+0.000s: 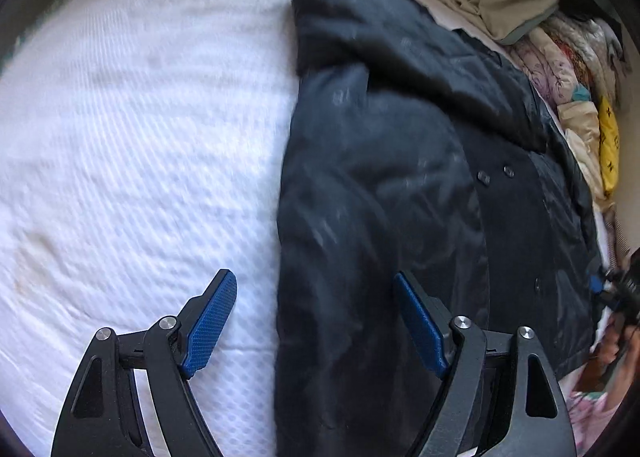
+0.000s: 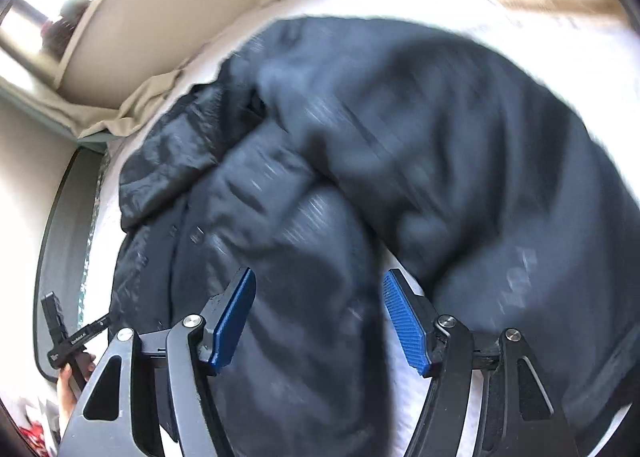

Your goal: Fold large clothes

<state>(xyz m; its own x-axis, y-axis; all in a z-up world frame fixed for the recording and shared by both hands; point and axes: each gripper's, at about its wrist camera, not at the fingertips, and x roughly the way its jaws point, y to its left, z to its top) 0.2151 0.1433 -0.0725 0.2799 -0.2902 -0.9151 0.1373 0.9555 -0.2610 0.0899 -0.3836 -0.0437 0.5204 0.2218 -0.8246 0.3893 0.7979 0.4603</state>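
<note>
On the white bed [image 1: 132, 129], a dark coat [image 1: 400, 185] lies partly folded, filling the left wrist view from twelve to six o'clock. The left tool [image 1: 316, 317] and the right tool [image 2: 318, 317] both hang spread above it, pinching nothing.

The scene is viewed through two fisheye cameras, one carried on each gripper and aimed forward along its fingers. From the left gripper [image 1: 316, 321] a steep downward look is given over the white mattress [image 1: 132, 145], with the dark coat [image 1: 384, 185] filling the right half at close range. From the right gripper [image 2: 320, 317] the coat [image 2: 400, 161] is seen nearer still — almost the whole frame is taken up by it. The coat and the mattress [image 2: 560, 41] are shared by both views, and each gripper is caught at the edge of the other's picture — the right one [image 1: 620, 293] at the far right, the left one [image 2: 68, 337] at lower left.
</note>
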